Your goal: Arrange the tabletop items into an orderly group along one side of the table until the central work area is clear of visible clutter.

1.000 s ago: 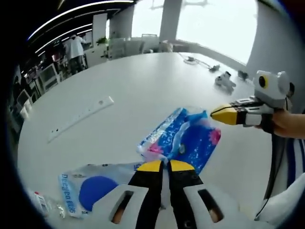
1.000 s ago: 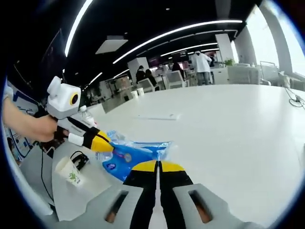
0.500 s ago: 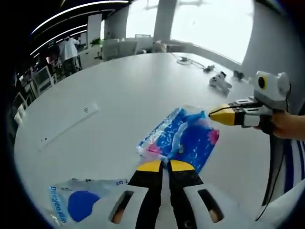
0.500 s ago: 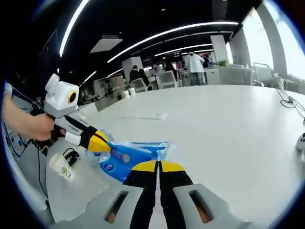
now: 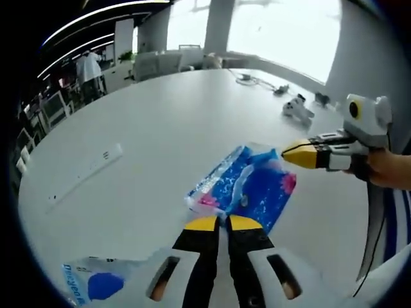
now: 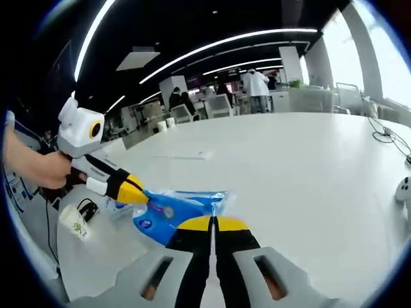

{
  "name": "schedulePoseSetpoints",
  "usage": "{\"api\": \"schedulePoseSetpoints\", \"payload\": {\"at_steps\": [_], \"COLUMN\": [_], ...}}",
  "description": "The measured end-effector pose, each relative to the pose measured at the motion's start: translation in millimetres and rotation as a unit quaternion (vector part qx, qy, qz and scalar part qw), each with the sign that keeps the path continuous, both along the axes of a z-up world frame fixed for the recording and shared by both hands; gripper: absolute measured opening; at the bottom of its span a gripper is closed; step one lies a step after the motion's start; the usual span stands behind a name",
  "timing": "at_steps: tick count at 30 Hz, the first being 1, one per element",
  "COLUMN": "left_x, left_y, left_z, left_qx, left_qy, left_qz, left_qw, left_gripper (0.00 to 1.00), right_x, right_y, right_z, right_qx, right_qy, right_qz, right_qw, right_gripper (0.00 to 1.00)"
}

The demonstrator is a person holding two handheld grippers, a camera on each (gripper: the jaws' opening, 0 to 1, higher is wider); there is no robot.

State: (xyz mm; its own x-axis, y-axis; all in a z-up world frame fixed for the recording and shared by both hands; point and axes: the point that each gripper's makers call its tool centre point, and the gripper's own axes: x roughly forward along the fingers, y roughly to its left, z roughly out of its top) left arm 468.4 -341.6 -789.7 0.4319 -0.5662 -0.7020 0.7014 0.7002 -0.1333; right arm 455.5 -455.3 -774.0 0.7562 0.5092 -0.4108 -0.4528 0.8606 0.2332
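A blue and pink plastic-wrapped pack (image 5: 247, 186) hangs just over the white table (image 5: 160, 122), held from two sides. My left gripper (image 5: 218, 222) is shut on its near edge. My right gripper (image 5: 290, 154) comes in from the right in the left gripper view, shut on the pack's far corner. In the right gripper view the same pack (image 6: 172, 208) lies between my right gripper (image 6: 213, 222) and my left gripper (image 6: 136, 194), which enters from the left in a person's hand.
A second blue-printed pack (image 5: 90, 285) lies near the table's edge. A white power strip (image 5: 83, 173) lies further in. A small white device (image 5: 297, 109) and cables (image 5: 257, 80) sit at the far side. A paper cup (image 6: 74, 221) stands near the edge behind my left gripper.
The pack has kept its place between both grippers while the table slid past. The second pack and the power strip have drifted towards the lower left of the left gripper view.
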Motion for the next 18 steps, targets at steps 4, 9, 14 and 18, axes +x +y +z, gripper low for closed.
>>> {"api": "schedulePoseSetpoints", "payload": {"at_steps": [4, 9, 14, 18], "left_x": [1.5, 1.8, 6.1, 5.6], "left_y": [-5, -10, -14, -16], "left_z": [-6.7, -14.2, -18.6, -24.9], "left_qx": [0.001, 0.003, 0.002, 0.006], "left_qy": [0.006, 0.012, 0.017, 0.022], "left_qz": [0.002, 0.000, 0.005, 0.004], "left_qw": [1.0000, 0.9999, 0.9998, 0.9997], "left_gripper": [0.00, 0.00, 0.00, 0.00], "right_x": [0, 2, 5, 8], "right_y": [-5, -11, -15, -16], "right_z": [-6.0, -11.1, -17.0, -22.5], "right_qx": [-0.004, -0.006, -0.008, -0.009], "right_qy": [0.006, 0.010, 0.014, 0.018], "right_qz": [-0.002, -0.008, -0.010, -0.010], "right_qw": [1.0000, 0.9999, 0.9998, 0.9997], "right_gripper": [0.00, 0.00, 0.00, 0.00]}}
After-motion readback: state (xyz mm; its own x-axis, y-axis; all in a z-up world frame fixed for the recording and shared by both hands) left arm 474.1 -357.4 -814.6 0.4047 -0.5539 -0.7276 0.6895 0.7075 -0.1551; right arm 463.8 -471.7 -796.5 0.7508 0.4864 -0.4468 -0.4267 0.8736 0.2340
